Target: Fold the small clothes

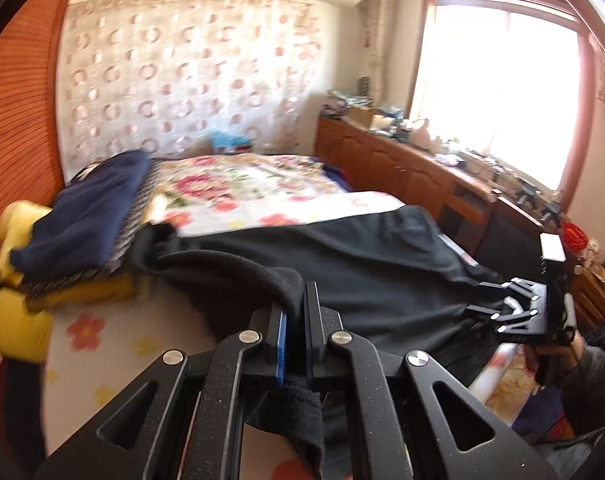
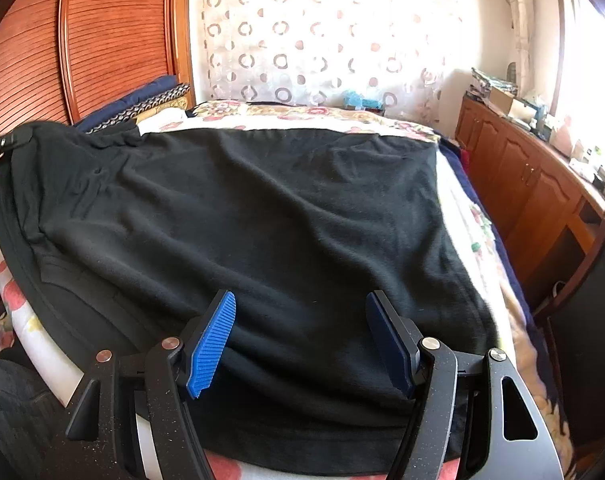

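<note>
A black fleece garment (image 1: pixel 362 248) lies spread over the floral bed (image 1: pixel 242 184). My left gripper (image 1: pixel 300 300) is shut on a fold of its near edge, and the pinched cloth is lifted off the bed, with a strip hanging below the jaws. In the right wrist view the garment (image 2: pixel 262 200) fills the middle. My right gripper (image 2: pixel 300 304) stands open low over its near hem. The blue pads (image 2: pixel 212 340) are wide apart with cloth lying between them, not pressed. The left wrist view shows the right gripper (image 1: pixel 514 308) at the garment's right edge.
A stack of folded clothes (image 1: pixel 90 216), navy, patterned and yellow, sits at the bed's left against a wooden wardrobe (image 2: pixel 102 40). Cluttered wooden cabinets (image 1: pixel 402 160) run along the right under a bright window. A dark chair (image 2: pixel 582 300) stands near the bed's right side.
</note>
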`<action>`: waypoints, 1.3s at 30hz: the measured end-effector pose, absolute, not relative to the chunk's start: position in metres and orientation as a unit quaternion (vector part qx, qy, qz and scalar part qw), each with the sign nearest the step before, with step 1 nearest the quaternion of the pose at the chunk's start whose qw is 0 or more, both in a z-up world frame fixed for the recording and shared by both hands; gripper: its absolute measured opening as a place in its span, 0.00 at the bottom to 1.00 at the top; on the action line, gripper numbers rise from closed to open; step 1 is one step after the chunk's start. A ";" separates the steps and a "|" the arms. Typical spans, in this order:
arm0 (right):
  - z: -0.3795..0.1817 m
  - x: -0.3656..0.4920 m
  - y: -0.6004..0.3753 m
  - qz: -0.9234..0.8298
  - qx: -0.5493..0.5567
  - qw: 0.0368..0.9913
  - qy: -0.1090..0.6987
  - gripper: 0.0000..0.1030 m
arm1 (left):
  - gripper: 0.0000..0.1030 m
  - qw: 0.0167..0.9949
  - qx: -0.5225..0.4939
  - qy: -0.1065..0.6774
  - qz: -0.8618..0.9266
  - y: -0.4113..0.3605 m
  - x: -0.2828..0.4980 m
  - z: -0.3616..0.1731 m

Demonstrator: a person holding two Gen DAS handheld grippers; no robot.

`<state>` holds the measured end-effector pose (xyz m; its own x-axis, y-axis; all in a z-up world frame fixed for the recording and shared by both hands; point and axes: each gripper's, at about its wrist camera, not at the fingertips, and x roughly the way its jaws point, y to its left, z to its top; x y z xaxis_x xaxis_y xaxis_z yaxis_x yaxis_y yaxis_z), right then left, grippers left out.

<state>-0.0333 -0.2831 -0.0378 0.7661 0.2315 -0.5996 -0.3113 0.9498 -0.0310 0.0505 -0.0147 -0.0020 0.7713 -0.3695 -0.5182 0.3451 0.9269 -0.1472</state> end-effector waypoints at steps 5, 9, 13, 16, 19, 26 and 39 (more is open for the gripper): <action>-0.031 -0.038 -0.295 0.137 -0.055 0.942 0.301 0.68 | 0.07 0.933 0.013 0.264 -0.246 -0.071 0.066 0.021; -0.027 -0.043 -0.302 0.133 -0.048 0.944 0.297 0.68 | 0.07 0.927 0.028 0.254 -0.275 -0.102 0.070 0.033; -0.025 -0.045 -0.305 0.134 -0.046 0.946 0.293 0.68 | 0.07 0.929 0.043 0.265 -0.253 -0.118 0.078 0.031; -0.024 -0.044 -0.305 0.136 -0.047 0.946 0.291 0.68 | 0.20 0.921 0.025 0.285 -0.263 -0.114 0.081 0.026; -0.024 -0.043 -0.304 0.141 -0.048 0.945 0.291 0.68 | 0.34 0.927 0.030 0.282 -0.247 -0.106 0.076 0.022; -0.021 -0.036 -0.291 0.157 -0.054 0.943 0.288 0.68 | 0.77 0.931 0.024 0.278 -0.235 -0.080 0.063 0.018; -0.004 -0.033 -0.218 0.259 -0.086 0.921 0.278 0.68 | 0.78 0.936 -0.005 0.309 -0.169 -0.022 0.046 -0.027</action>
